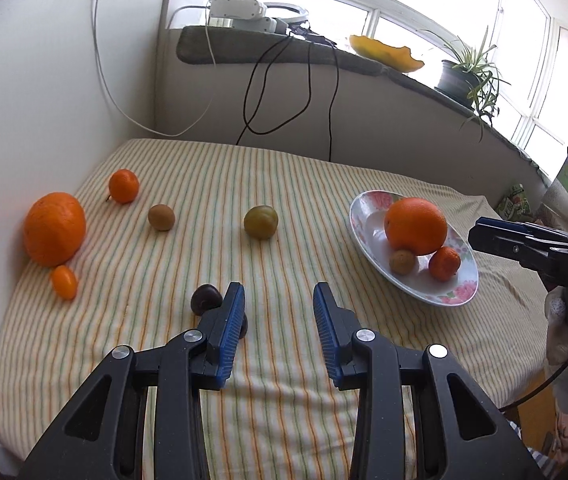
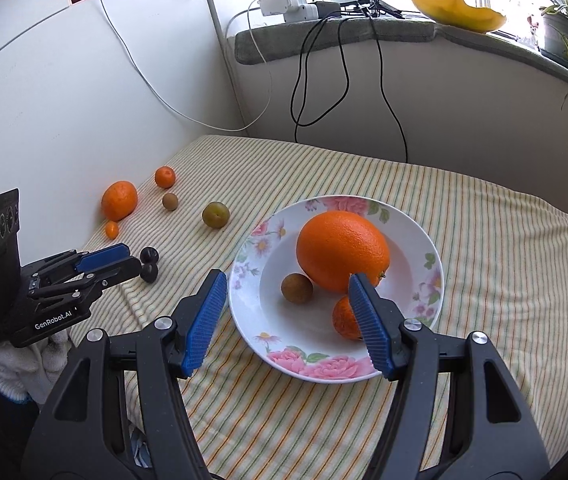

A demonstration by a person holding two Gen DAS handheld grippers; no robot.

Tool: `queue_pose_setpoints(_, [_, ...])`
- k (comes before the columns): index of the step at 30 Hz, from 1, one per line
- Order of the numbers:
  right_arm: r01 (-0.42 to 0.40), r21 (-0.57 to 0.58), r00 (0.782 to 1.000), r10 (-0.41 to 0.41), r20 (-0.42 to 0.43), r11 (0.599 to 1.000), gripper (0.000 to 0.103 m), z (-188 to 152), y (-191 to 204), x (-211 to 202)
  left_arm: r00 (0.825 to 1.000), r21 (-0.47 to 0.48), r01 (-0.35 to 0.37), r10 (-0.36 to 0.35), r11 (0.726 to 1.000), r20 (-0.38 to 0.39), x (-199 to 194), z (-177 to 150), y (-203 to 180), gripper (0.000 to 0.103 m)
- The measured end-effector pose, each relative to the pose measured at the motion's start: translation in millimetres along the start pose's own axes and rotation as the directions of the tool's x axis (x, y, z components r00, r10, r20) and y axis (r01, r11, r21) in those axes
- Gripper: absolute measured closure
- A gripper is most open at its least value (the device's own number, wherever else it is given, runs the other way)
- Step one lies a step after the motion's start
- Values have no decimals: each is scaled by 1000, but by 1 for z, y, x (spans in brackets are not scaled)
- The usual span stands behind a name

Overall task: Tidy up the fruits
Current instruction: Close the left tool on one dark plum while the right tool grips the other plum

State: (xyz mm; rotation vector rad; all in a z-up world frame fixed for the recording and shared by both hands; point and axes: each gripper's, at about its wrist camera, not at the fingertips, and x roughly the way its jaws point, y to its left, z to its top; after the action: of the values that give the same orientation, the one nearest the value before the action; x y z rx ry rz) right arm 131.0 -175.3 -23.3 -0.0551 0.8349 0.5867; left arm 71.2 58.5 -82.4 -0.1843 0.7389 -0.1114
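A floral plate on the striped cloth holds a big orange, a small brown fruit and a mandarin. Loose on the cloth lie a large orange, a mandarin, a kumquat, a brown fruit, a green plum and two dark plums. My left gripper is open and empty, its left finger beside the dark plums. My right gripper is open and empty over the plate's near rim.
A white wall stands at the left and a windowsill runs behind the table, with cables hanging down, a melon slice and a potted plant. The striped cloth ends near the front and right edges.
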Motion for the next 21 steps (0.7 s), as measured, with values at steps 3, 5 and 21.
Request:
queue_pose_setpoints(3, [-22, -24, 1000, 22, -1, 999, 37, 1, 8, 3, 1000, -13, -27, 27, 1000, 0, -5, -3, 13, 69])
queue_pose_setpoints(5, [-32, -43, 999, 31, -5, 999, 37, 3, 16, 6, 999, -23, -38, 38, 999, -1, -8, -5, 19, 69])
queue_pose_setpoints(21, [-147, -280, 988, 128, -84, 949, 38, -3, 98, 43, 999, -96, 8, -11, 995, -33, -2, -9, 54, 69])
